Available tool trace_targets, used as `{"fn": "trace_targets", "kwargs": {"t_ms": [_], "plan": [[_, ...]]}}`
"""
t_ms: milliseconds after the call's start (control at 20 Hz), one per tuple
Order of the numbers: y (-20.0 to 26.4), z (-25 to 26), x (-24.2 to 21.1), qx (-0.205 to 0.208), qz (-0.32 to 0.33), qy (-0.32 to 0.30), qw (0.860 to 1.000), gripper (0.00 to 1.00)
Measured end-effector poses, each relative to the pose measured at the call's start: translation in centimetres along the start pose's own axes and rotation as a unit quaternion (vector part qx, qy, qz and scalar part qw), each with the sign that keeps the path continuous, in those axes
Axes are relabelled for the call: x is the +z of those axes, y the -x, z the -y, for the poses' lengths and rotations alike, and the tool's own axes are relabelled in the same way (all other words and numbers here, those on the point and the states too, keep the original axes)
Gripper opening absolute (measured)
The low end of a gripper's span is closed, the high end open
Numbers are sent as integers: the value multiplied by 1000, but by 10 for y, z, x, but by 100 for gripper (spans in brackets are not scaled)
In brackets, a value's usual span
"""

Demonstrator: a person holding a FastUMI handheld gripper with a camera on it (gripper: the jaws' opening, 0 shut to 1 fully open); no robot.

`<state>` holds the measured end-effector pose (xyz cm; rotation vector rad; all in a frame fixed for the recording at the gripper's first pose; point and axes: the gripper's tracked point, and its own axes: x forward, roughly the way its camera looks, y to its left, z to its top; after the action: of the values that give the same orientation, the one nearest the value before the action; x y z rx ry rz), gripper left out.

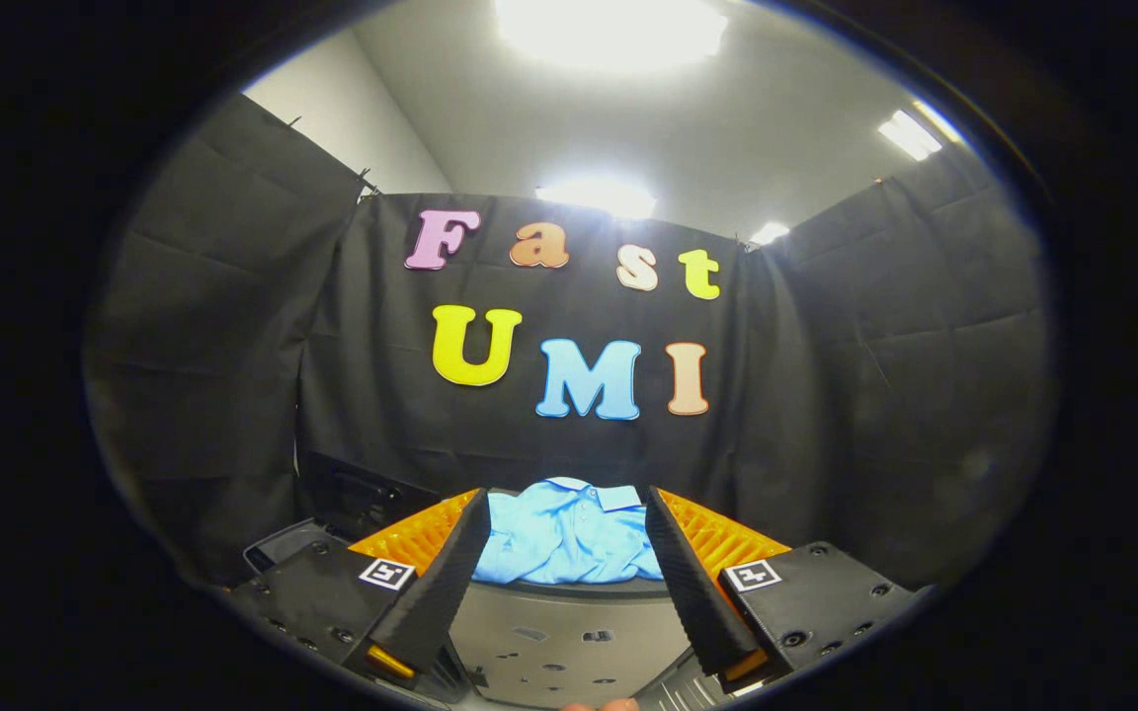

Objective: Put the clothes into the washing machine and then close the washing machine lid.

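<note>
the gripper is hanging in front of the black booth wall with its fingers wide apart and holding nothing. a light blue shirt is lying crumpled just ahead of the fingers, in the gap between them, on a grey surface that is looking like the top of the washing machine, though i cannot tell this for sure. the fingers are not touching the shirt. i cannot tell where the drum opening is or whether the lid is open or closed. as far as i can judge, the task is at its beginning: the shirt is not yet grasped, so picking it up, putting it inside and closing the lid are all still waiting. about writing: each finger mount is carrying a small square black-and-white marker, which is a code pattern and not readable text, and i am finding no brand on the shirt or the machine.
</note>
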<state>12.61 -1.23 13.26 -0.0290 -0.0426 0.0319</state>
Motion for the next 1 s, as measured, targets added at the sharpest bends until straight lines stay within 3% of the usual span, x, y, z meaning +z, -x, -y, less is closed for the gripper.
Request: {"fn": "trace_targets", "kwargs": {"t_ms": [150, 400, 550, 1000], "plan": [[-30, 16, 1, -8, -26, -1, 1000, 98], [-80, 19, -20, 16, -126, -51, 991, 98], [-111, 31, -33, 2, -161, -34, 986, 98], [-180, 34, -78, 23, -228, -9, 973, 98]]}}
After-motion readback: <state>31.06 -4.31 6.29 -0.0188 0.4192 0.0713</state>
